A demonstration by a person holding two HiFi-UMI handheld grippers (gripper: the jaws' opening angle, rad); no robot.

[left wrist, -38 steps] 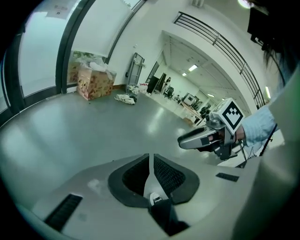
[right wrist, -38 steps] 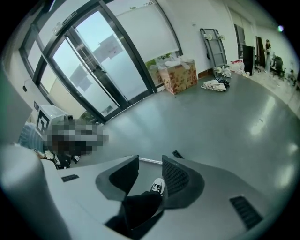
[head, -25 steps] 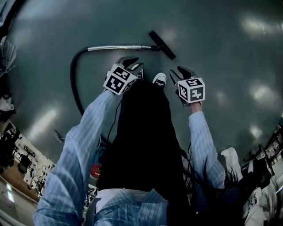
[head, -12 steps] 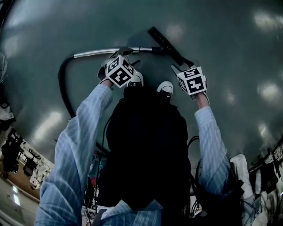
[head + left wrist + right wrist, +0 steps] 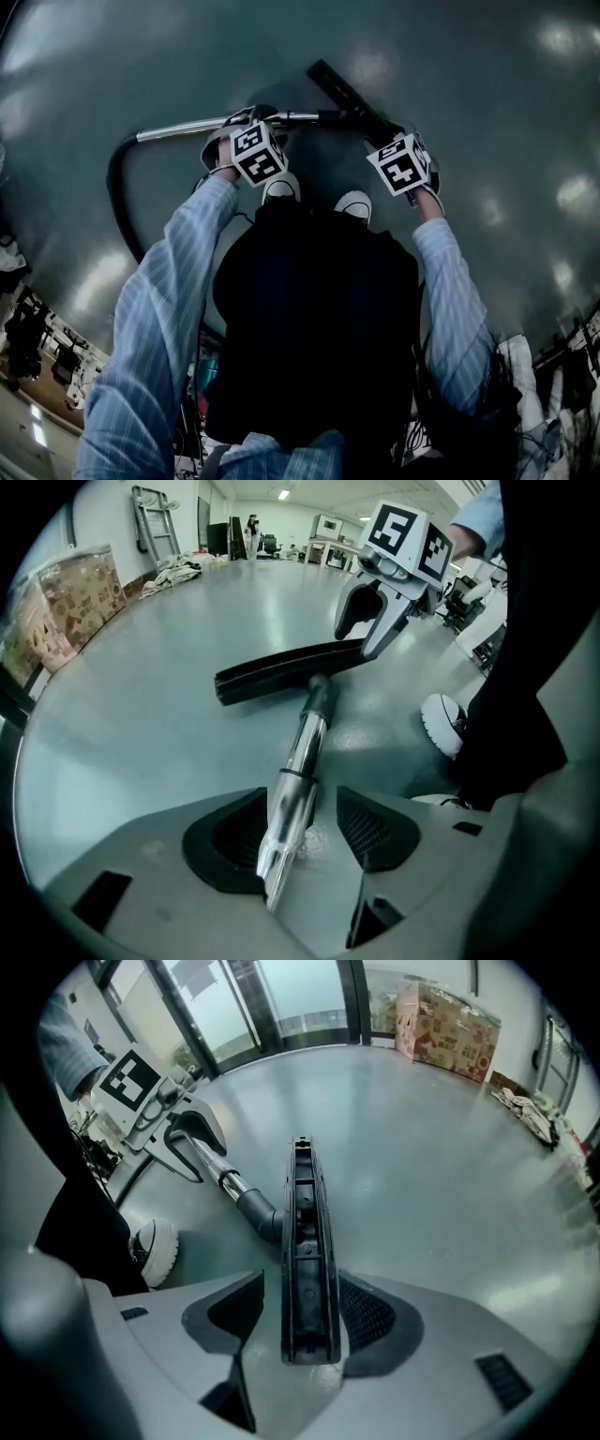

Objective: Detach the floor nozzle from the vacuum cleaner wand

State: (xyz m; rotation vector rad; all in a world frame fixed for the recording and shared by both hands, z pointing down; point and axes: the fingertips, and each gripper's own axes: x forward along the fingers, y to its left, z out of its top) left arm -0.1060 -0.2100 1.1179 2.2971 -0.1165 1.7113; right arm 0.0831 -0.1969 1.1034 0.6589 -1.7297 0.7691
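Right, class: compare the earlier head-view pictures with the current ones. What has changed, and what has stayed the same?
Both grippers dropped towards the floor, and their jaws have just been opening. The left gripper now straddles the metal wand, and the right gripper straddles the end of the floor nozzle. Neither is clamped yet, and nothing was taken or released. Unchanged: the nozzle is joined to the wand, and both lie on the floor.

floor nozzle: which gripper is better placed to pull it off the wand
Right. The right gripper has just opened its jaws astride the floor nozzle, not yet pressing; the left gripper, likewise just opened, sits astride the metal wand, likelier to brace it.
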